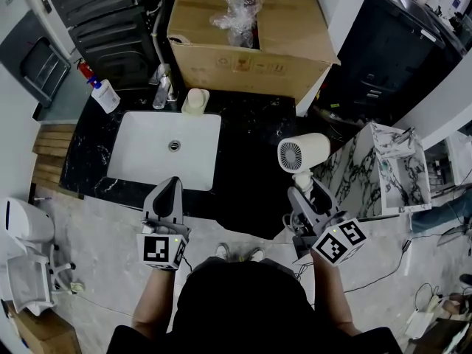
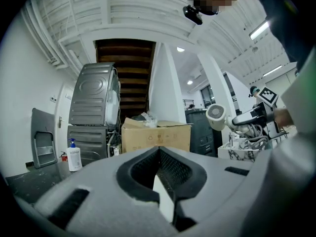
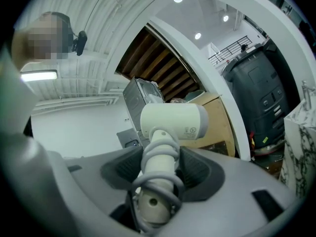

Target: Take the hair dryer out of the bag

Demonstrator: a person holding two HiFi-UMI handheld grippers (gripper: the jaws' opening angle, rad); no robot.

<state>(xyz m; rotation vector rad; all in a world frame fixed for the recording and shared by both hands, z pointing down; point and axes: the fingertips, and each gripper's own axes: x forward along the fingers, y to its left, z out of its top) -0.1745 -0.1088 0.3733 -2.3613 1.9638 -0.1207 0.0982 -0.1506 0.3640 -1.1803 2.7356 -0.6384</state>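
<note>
A cream hair dryer (image 1: 302, 153) with its cord wound round the handle is held upright above the black counter's right end. My right gripper (image 1: 304, 190) is shut on its handle, and in the right gripper view the hair dryer (image 3: 173, 125) fills the space between the jaws. The marble-patterned bag (image 1: 391, 168) stands open to the right of it, apart from the dryer. My left gripper (image 1: 169, 190) is shut and empty in front of the sink. In the left gripper view its jaws (image 2: 159, 169) meet, with the hair dryer (image 2: 216, 116) off to the right.
A white sink (image 1: 166, 150) is set in the black counter (image 1: 251, 146). Behind it stand a faucet (image 1: 162, 87), a soap bottle (image 1: 105, 94) and a cream cup (image 1: 195, 100). A large cardboard box (image 1: 251, 35) with plastic wrap sits at the back. A white toilet (image 1: 26, 223) is at the far left.
</note>
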